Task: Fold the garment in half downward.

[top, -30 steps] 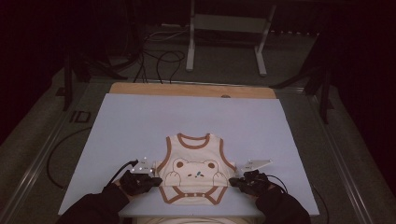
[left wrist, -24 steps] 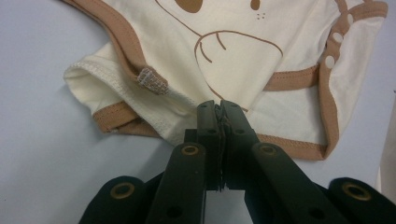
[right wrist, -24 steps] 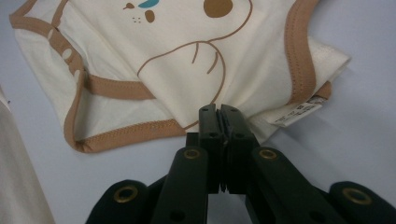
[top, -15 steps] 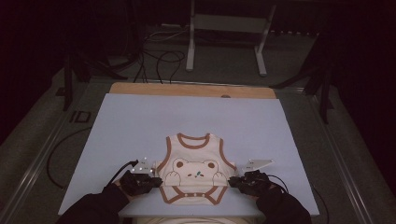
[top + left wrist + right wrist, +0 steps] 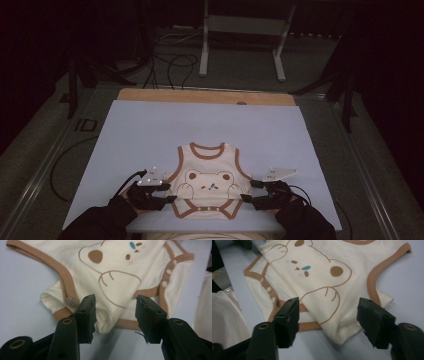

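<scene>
A cream baby bodysuit (image 5: 208,181) with brown trim and a bear print lies flat near the front edge of the pale sheet (image 5: 150,130). My left gripper (image 5: 167,192) sits at its lower left corner and my right gripper (image 5: 248,192) at its lower right corner. In the left gripper view the jaws stand apart (image 5: 115,315) with the hem corner (image 5: 107,322) lying loose between them. The right gripper view shows the same: jaws apart (image 5: 328,320), the other hem corner (image 5: 339,332) between them, no pad pressing on it. Both pairs of jaws have just been opening.
The sheet covers a wooden table whose far edge (image 5: 205,96) shows bare. Behind it on the floor stand a metal frame (image 5: 240,45) and loose cables (image 5: 170,62). White cloth (image 5: 224,320) lies at the near table edge beside the bodysuit.
Both hands and the bodysuit stay where they were. No shift of the garment shows in the high view.
</scene>
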Demonstrator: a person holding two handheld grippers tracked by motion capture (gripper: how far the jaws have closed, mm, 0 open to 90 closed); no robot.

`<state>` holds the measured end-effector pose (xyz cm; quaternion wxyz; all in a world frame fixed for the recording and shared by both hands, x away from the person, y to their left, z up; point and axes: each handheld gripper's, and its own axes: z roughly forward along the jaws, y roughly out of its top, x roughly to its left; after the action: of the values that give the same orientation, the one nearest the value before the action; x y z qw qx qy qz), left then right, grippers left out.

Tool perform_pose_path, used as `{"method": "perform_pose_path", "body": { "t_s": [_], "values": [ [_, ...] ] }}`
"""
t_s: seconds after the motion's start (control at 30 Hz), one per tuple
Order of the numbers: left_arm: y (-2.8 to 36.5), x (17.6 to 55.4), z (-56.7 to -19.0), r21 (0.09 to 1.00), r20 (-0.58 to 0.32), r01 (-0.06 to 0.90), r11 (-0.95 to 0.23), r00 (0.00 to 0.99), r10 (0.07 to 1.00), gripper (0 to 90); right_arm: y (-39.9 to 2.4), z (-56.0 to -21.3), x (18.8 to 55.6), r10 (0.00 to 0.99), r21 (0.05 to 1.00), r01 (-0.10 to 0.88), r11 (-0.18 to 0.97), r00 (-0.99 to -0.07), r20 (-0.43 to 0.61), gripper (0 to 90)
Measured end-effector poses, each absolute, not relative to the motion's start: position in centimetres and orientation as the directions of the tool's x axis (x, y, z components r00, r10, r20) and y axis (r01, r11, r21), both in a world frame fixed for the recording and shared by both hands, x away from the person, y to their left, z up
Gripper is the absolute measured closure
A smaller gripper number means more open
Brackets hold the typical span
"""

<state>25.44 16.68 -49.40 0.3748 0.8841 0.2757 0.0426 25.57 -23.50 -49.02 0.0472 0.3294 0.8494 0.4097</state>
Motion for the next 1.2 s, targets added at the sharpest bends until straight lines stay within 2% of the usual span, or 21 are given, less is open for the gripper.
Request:
{"method": "perform_pose_path", "body": {
  "t_s": [0.17,0.23,0.3,0.33,0.43,0.47,0.53,0.6,0.97,1.2],
  "values": [
    [16.5,25.4,-48.9,0.681,-0.124,0.447,-0.580,0.851,0.510,41.4,-23.5,-48.5,25.6,0.590,0.738,0.509,0.443,-0.785,0.188,23.9],
    [16.3,25.4,-48.6,0.679,-0.117,0.439,-0.589,0.856,0.503,34.8,-23.5,-48.3,25.5,0.578,0.741,0.502,0.447,-0.794,0.189,18.5],
    [16.2,25.4,-48.3,0.678,-0.116,0.443,-0.586,0.852,0.510,32.0,-23.5,-48.2,25.5,0.569,0.747,0.492,0.447,-0.801,0.187,17.0],
    [16.2,25.5,-48.2,0.680,-0.113,0.442,-0.584,0.851,0.512,24.7,-23.5,-48.0,25.5,0.566,0.751,0.488,0.444,-0.803,0.188,16.2],
    [16.2,25.6,-47.8,0.684,-0.124,0.445,-0.578,0.852,0.508,14.1,-23.5,-47.7,25.6,0.569,0.762,0.480,0.435,-0.802,0.181,15.6],
    [16.1,25.7,-47.7,0.684,-0.124,0.446,-0.578,0.852,0.509,13.5,-23.5,-47.6,25.6,0.572,0.767,0.474,0.432,-0.802,0.173,14.1],
    [16.1,25.8,-47.6,0.680,-0.134,0.441,-0.586,0.861,0.491,5.4,-23.5,-47.4,25.8,0.572,0.775,0.466,0.427,-0.803,0.168,13.5],
    [16.0,25.8,-47.5,0.681,-0.122,0.429,-0.594,0.866,0.485,1.4,-23.5,-47.1,25.9,0.577,0.785,0.455,0.420,-0.802,0.155,12.8],
    [16.2,26.6,-45.1,0.732,-0.081,0.363,-0.577,0.887,0.455,0.1,-23.3,-44.9,26.7,0.574,0.811,0.395,0.432,-0.814,0.091,10.3],
    [16.7,28.3,-43.9,0.749,-0.087,0.353,-0.561,0.891,0.445,0.1,-23.1,-43.5,28.2,0.565,0.811,0.368,0.455,-0.823,0.056,10.3]
  ]
}}
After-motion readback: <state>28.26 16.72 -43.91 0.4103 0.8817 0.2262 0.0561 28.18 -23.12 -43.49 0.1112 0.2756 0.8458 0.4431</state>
